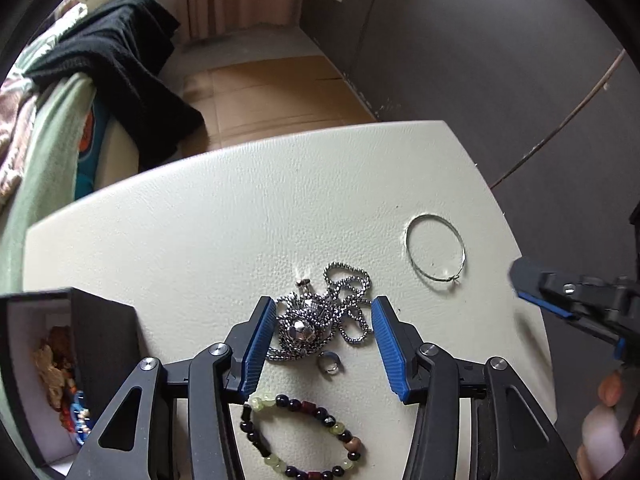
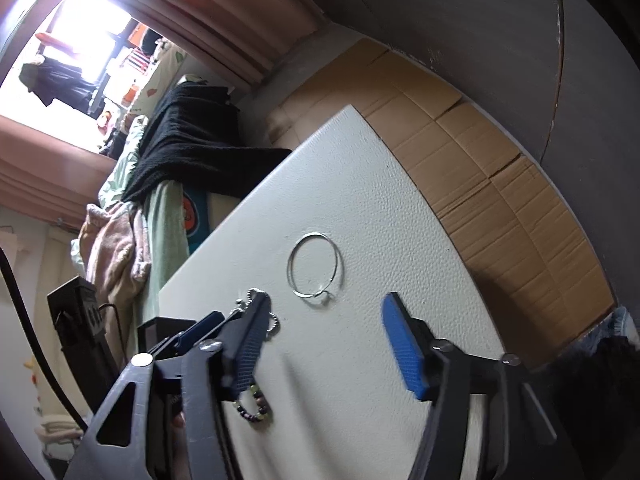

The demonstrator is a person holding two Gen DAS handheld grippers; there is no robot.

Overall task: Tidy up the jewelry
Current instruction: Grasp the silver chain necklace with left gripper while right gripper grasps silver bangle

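A tangled silver chain necklace (image 1: 326, 316) with a faceted pendant lies on the white table (image 1: 200, 220). My left gripper (image 1: 324, 312) is open, its blue pads on either side of the chain. A small silver ring (image 1: 329, 362) lies just below the chain. A beaded bracelet (image 1: 304, 436) lies nearer the camera. A thin silver hoop (image 1: 436, 248) lies at the right. My right gripper (image 2: 324, 312) is open and empty above the table, near the hoop (image 2: 316, 266). The bracelet (image 2: 254, 402) and part of the chain (image 2: 256, 296) show beside its left finger.
An open black jewelry box (image 1: 60, 368) with a white lining holds several pieces at the table's left edge. Piled clothes (image 1: 116, 60) lie on furniture at the left. Flattened cardboard (image 2: 500, 184) covers the floor beyond the table. The right gripper shows in the left wrist view (image 1: 568, 300).
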